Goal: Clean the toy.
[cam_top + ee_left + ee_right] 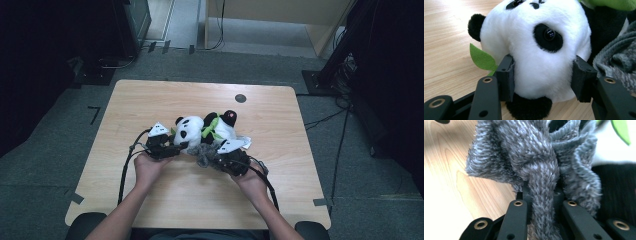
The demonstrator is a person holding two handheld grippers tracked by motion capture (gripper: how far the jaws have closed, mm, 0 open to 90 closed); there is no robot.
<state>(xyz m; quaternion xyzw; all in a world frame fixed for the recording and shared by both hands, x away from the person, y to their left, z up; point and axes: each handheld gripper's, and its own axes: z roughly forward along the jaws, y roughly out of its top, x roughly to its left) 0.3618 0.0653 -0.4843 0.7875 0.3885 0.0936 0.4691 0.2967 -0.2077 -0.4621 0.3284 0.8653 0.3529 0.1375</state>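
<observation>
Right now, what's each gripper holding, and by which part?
Left gripper clamps the panda plush by its head, a pad on either side. Right gripper is shut on the grey knit cloth, pinching a bunched, twisted fold.

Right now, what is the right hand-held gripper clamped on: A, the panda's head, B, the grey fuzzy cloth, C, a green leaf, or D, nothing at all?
B: in the right gripper view, the right hand-held gripper has its jaws shut on a twisted strand of the grey fuzzy cloth, while the left hand-held gripper is the one squeezing the panda's head.
</observation>
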